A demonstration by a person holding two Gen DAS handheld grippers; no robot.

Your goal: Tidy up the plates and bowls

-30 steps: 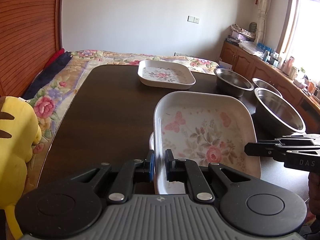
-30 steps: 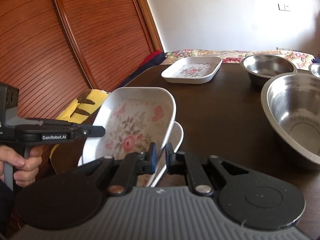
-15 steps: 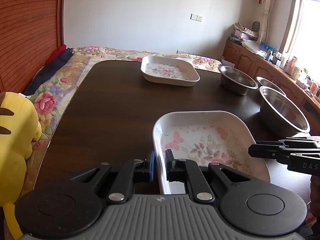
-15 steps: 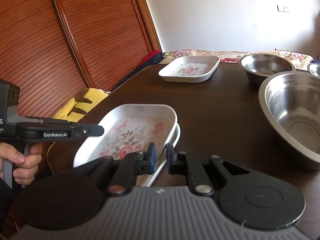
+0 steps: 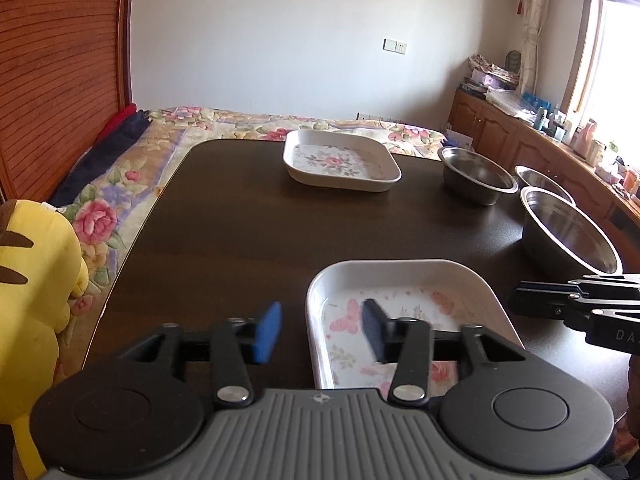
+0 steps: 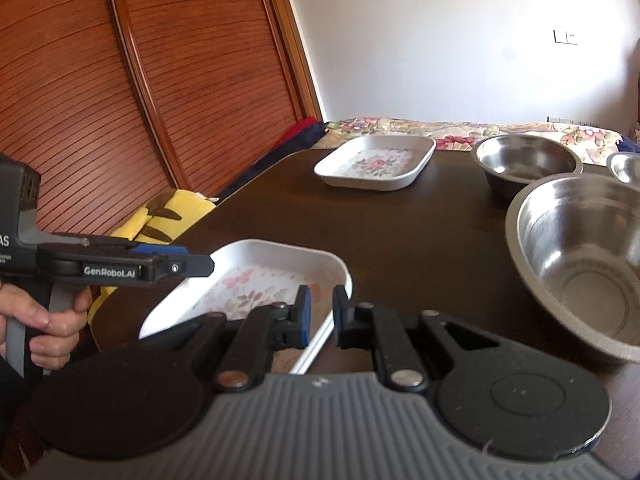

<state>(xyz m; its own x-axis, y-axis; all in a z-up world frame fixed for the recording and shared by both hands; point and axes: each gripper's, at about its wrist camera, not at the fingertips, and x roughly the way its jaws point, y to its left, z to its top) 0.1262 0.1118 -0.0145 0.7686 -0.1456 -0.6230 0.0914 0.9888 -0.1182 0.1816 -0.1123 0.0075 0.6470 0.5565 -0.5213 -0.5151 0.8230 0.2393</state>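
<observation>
A white floral plate (image 5: pixel 400 276) (image 6: pixel 260 276) lies flat on the near part of the dark table (image 5: pixel 240 220); a second white rim shows just under its right edge in the right wrist view. My left gripper (image 5: pixel 320 330) (image 6: pixel 176 266) is open, its fingers either side of the plate's left rim. My right gripper (image 6: pixel 321 316) (image 5: pixel 516 304) is shut on the plate's right rim. A matching floral plate (image 5: pixel 340 160) (image 6: pixel 376 164) sits at the far end of the table. Three steel bowls stand to the right: large (image 5: pixel 568 232) (image 6: pixel 580 264), medium (image 5: pixel 476 174) (image 6: pixel 524 160), small (image 5: pixel 544 178) (image 6: pixel 624 166).
A yellow plush toy (image 5: pixel 36 280) (image 6: pixel 172 208) sits off the table's left edge, by a bed with a floral quilt (image 5: pixel 240 120). Wooden slatted panels (image 6: pixel 120 100) rise on the left. A cluttered wooden cabinet (image 5: pixel 520 140) runs along the right wall. A hand (image 6: pixel 44 320) holds the left gripper's handle.
The near floral plate came down from a tilted, raised pose to lie flat. My left gripper then let go of its rim and opened wide. The right gripper keeps its hold.
</observation>
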